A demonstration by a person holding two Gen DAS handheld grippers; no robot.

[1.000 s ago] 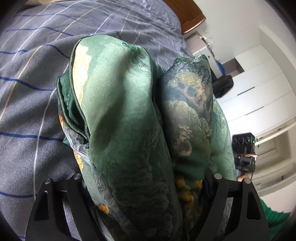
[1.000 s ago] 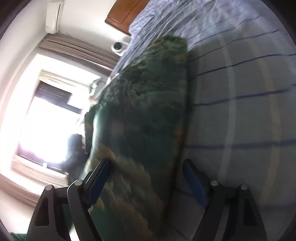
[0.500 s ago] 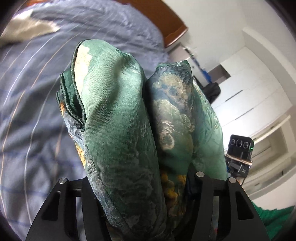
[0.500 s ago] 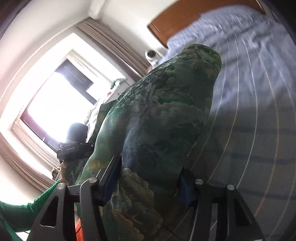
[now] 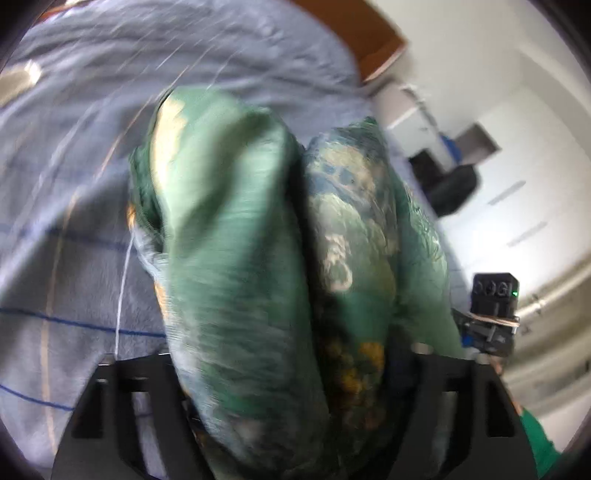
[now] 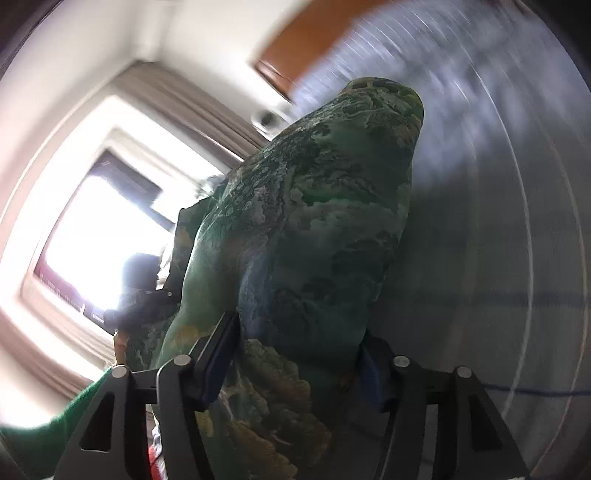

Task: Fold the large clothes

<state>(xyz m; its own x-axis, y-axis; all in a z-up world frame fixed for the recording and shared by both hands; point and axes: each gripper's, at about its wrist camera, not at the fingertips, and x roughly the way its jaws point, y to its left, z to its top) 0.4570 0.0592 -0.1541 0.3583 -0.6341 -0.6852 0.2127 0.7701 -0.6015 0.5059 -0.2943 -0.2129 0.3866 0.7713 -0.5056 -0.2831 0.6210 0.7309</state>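
Two grippers each pinch a thick bunch of the same green patterned garment (image 5: 258,266), which hangs above the bed (image 5: 74,206) rather than lying on it. The left gripper (image 5: 291,402) has its black fingers (image 5: 122,413) pressed against both sides of two fat folds of cloth: a plain pale green fold on one side and a fold printed with cream, blue and yellow shapes on the other. The right gripper (image 6: 295,373) clamps another bunch of the garment (image 6: 317,236) between blue-padded fingers (image 6: 218,354), and the cloth rises from there in a tall rounded hump.

Below the garment the bed is covered with a grey-blue blanket crossed by thin dark blue, white and orange lines; much of it is smeared by blur in both views. At the far end of the bed stands a brown wooden headboard (image 5: 354,33). Beyond the bed, on the left gripper's far side, are white cupboards (image 5: 524,206) and a dark bag (image 5: 454,188) near the wall. Seen past the garment from that gripper, the other gripper's black camera box (image 5: 495,295) shows a small green light. On the opposite side of the bed, a bright window (image 6: 96,229) with beige curtains (image 6: 184,110) fills the wall, and a green sleeve (image 6: 55,435) shows low in that view.
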